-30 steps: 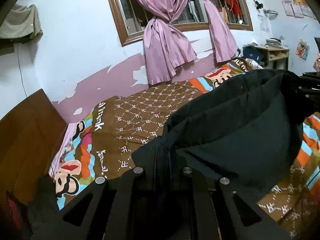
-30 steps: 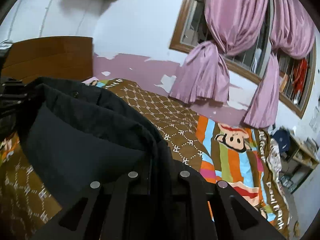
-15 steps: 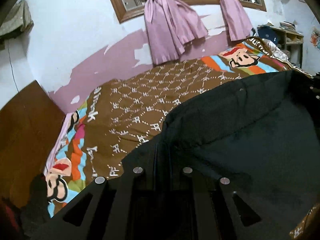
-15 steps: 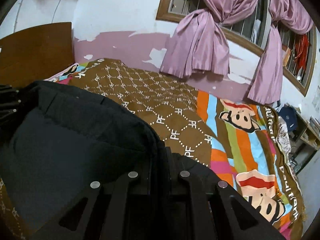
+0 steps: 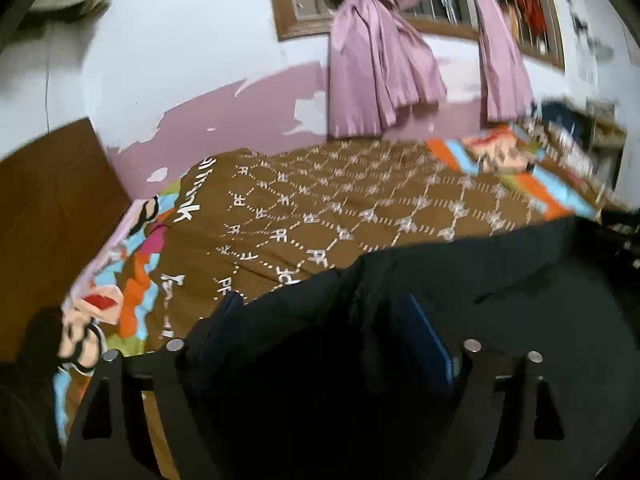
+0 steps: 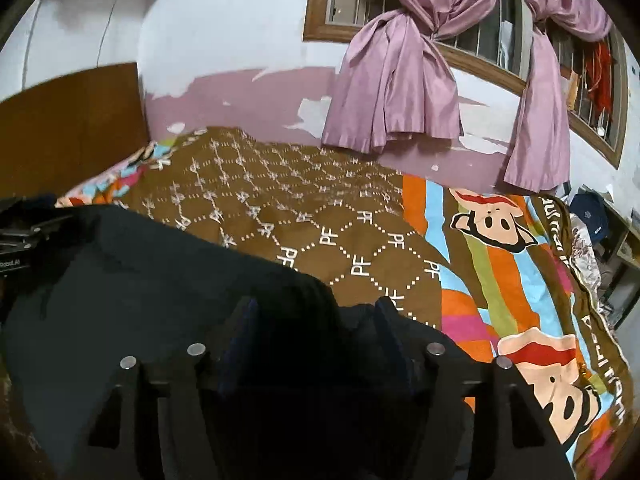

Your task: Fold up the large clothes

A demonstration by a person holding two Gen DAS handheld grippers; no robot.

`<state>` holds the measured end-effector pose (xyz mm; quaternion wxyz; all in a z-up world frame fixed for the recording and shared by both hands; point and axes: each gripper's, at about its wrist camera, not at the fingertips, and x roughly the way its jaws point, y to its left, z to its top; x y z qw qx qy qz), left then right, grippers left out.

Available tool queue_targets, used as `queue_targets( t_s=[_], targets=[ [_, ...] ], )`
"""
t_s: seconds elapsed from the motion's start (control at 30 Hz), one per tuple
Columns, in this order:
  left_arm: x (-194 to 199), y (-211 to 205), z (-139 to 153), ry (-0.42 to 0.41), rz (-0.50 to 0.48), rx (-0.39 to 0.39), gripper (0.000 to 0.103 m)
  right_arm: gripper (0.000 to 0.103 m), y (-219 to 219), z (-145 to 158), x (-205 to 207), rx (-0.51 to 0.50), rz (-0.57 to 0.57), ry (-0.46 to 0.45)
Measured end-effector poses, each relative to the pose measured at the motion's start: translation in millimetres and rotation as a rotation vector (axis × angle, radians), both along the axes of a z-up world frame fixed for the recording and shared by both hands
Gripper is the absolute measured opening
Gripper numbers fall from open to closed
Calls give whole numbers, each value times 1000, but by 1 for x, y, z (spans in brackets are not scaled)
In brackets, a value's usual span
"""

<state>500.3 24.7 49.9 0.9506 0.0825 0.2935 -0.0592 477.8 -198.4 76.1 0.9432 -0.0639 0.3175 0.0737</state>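
Observation:
A large black garment lies spread low on the patterned bedspread, its upper edge stretched between my two grippers. My left gripper has its jaws opening, pads standing apart with a garment corner loose between them. In the right wrist view the same black garment fills the lower left. My right gripper is likewise opening over the other corner, and its fingers do not press the cloth. Each gripper shows at the edge of the other's view: the right one, the left one.
The brown and striped cartoon bedspread covers the bed beyond the garment. A wooden headboard stands at the left. Pink curtains hang at the barred window on the far wall. A cluttered shelf stands at the right.
Both grippers came down with the garment, which now lies flat on the bed instead of hanging. Both sets of jaws, shut on the cloth before, now stand apart.

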Motion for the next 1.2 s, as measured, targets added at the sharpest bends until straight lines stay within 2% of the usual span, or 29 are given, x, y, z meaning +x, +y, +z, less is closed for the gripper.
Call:
queue_targets(
  t_s=[0.07,0.13,0.3,0.4,0.53,0.6,0.7,0.8,0.97,1.1,1.2],
  targets=[
    [-7,6,7,-10,0,-48,79,65,-2,6,-5,19,6,-14],
    [-14,10,12,-28,-4,-75,80,79,-2,11,-14,37,11,-31],
    [-51,14,22,-99,-56,-98,81,91,2,24,-50,38,69,-83],
    [-74,14,22,-108,-107,-109,85,94,5,28,-74,48,109,-111],
    [-96,2,15,-90,-222,-95,89,95,14,12,-81,91,162,-24],
    [-99,-11,6,-45,-282,-57,89,95,21,-1,-81,97,185,33],
    [-94,-26,-12,24,-312,-6,89,95,29,-24,-72,103,195,129],
    [-75,-32,-27,89,-286,8,89,95,30,-40,-59,121,184,184],
    [-43,-35,-30,120,-228,-14,90,99,30,-47,-29,133,154,199],
    [-20,-28,-31,144,-165,-37,98,100,27,-49,-4,145,119,218],
    [-9,-22,-33,160,-136,-43,99,102,24,-54,12,147,100,239]
  ],
)
